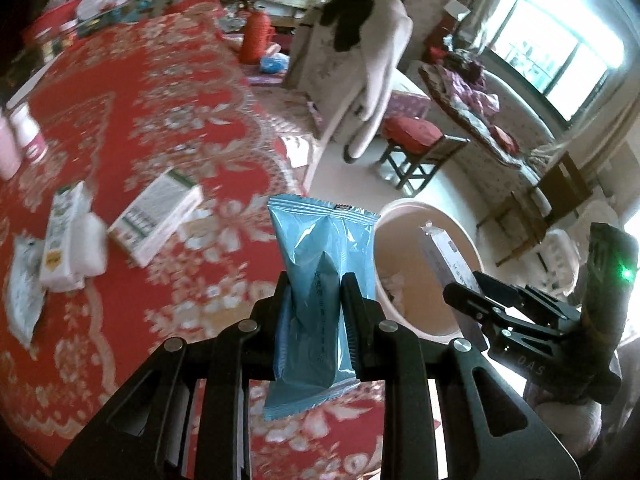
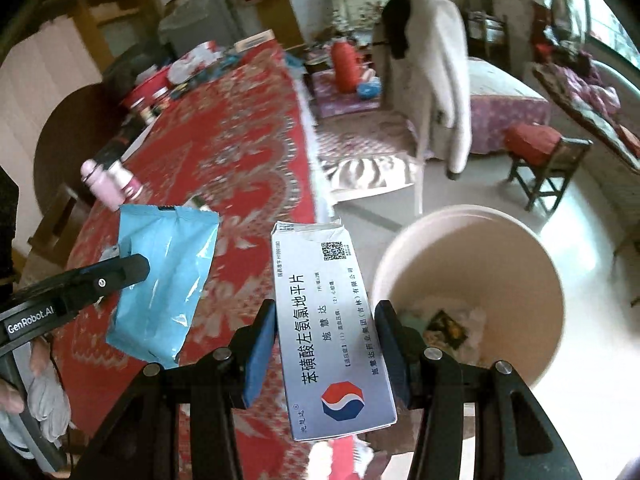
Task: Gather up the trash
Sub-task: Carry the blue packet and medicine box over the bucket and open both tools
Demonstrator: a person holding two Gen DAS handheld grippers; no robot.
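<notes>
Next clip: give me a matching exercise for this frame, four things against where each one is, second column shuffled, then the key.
Things:
1. blue wrapper
2. white medicine box
3. pink bin
4. pink bottle

Places:
A. standing on the red tablecloth
B. clamped in the right gripper
C. on the floor beside the table
D. clamped in the left gripper

Pairs: 1-D, 2-B, 3-C, 4-A

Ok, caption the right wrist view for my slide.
Right gripper holds a medicine box beside the trash bin.
</notes>
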